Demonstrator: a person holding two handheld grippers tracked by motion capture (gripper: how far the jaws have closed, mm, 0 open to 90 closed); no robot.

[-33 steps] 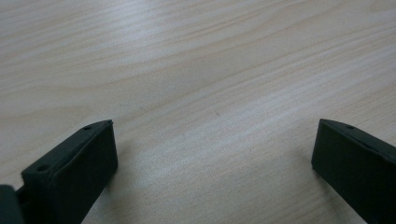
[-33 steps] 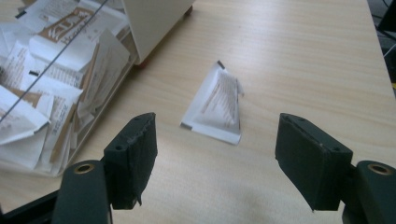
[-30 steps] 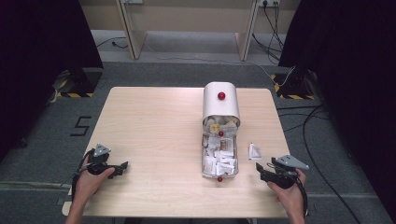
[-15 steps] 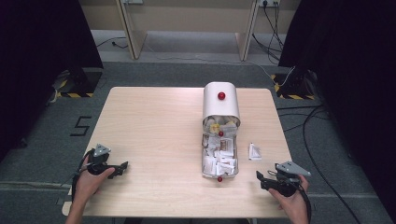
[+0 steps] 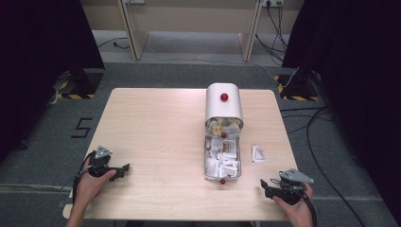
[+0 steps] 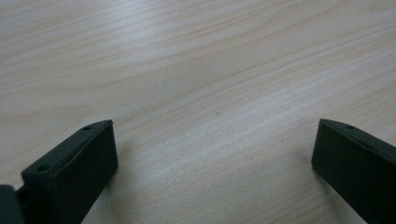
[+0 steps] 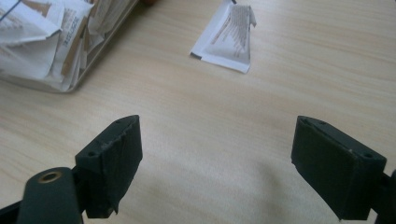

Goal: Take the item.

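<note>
A pale wooden table (image 5: 156, 132) carries a lidded silver tray of paper sachets (image 5: 222, 161); one loose white sachet (image 7: 227, 37) lies just beside it. Both the left gripper (image 5: 124, 168) and right gripper (image 5: 265, 188) gape wide, empty — the right should probably straddle that flat sachet squarely and low.

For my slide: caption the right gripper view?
Open right gripper over the table, facing a loose packet.

Open box (image 5: 222, 168) lying right of tabletop centre, holding white sachets (image 5: 223, 161); lid (image 5: 223, 106) touching behind; loose sachet (image 5: 257, 153) lying flat just right.
</note>
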